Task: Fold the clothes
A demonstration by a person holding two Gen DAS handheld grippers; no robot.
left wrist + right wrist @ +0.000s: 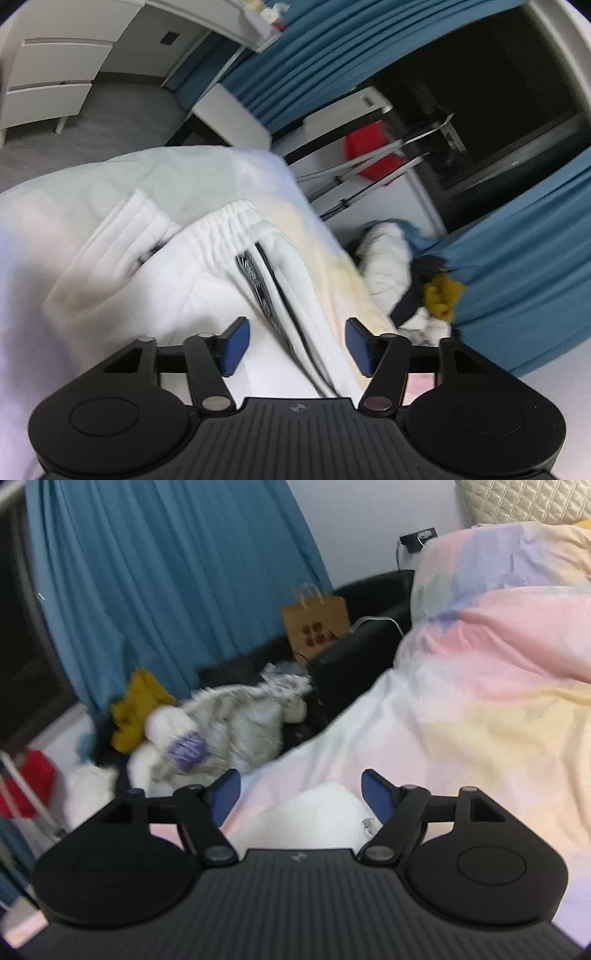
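Left gripper [297, 345] is seen released, blue pads apart over the white elastic-waist trousers with black side stripe [236, 266], nothing pinched. Right gripper [301, 799] likewise spread above a white fabric end [314, 816]. Trousers lie on the pastel bedcover [480, 686], apparently part-folded; more folds judged left. Unfolded clothes heap [221, 723] beyond.

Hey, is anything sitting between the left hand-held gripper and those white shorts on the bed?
Nothing visible stands in the way. The left hand-held gripper hangs open right over the white shorts, which lie spread on the pastel bedcover. Only the shorts' own fabric shows between the blue pads; nothing else lies on top of them.
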